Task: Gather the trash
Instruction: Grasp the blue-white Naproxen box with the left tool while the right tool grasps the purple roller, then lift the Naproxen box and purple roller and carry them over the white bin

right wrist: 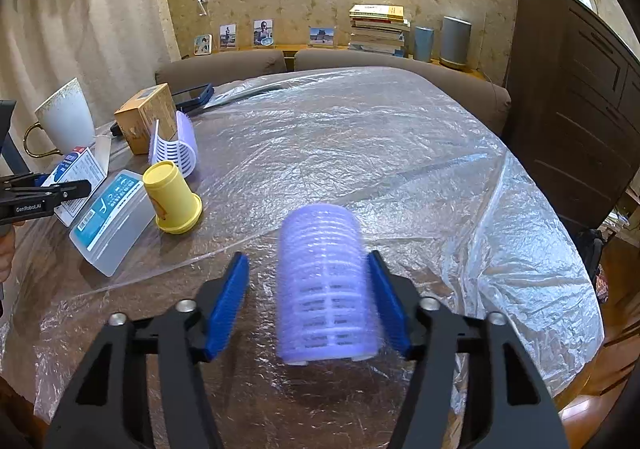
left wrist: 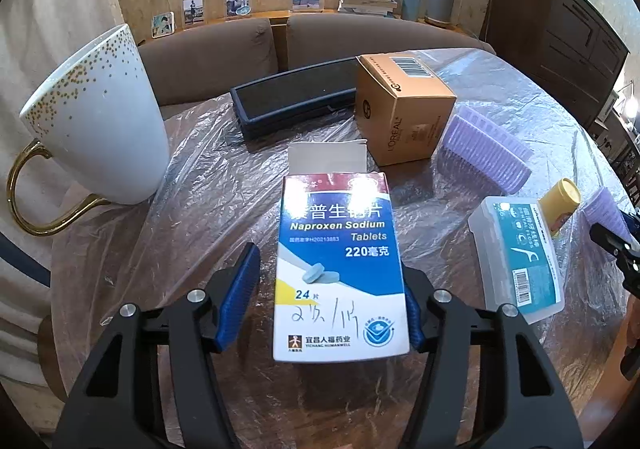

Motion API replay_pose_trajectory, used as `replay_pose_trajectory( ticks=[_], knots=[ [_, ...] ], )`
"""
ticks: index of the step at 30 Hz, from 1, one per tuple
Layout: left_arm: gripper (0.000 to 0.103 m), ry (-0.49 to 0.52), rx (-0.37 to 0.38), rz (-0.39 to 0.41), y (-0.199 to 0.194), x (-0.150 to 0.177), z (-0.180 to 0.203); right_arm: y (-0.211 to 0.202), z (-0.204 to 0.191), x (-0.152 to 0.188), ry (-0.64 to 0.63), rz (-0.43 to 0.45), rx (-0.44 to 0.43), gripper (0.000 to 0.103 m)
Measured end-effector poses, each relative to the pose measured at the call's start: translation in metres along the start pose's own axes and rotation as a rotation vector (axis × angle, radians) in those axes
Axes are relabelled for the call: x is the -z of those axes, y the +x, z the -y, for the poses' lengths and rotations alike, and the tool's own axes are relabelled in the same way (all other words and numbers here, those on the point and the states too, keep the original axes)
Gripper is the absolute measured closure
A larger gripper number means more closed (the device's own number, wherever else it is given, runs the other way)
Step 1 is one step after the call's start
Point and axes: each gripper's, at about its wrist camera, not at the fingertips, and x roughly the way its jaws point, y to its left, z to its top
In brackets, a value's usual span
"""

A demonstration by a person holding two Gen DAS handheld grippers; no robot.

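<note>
Left gripper (left wrist: 332,301) sits around the pill box (left wrist: 340,269): right pad looks to touch the box edge, left pad stands off w/ a clear gap, so jaws are spread, not clamping yet. Box lies flat on the plastic-covered desk (left wrist: 224,185), far flap open, pointing away from me. Right gripper (right wrist: 308,305) is also spread, w/ the purple hair roller (right wrist: 326,289) between the pads; right pad is at its bristles, left pad apart. Roller is blurred, so I can't tell if it's rolling.

My read: close both evenly. Box is light cardboard & prob. empty, so I squeeze gently on the long sides or it'll crush & slip. I'd center the left gripper first so the box doesn't skid sideways on the slick film. Roller is round & springy; I'd grip mid-length. Floss box (left wrist: 520,257) is just right of the left gripper, mug (left wrist: 96,121) ahead-left; neither in the way.
</note>
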Motion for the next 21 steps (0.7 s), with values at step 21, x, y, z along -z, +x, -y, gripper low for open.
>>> replay_pose_trajectory(
  ticks=[21],
  knots=[
    [0.056,-0.016,0.012,0.032,-0.029,0.014,0.013,-0.012,-0.007,-0.006,0.0,0.017,-0.107,0.06]
  ],
)
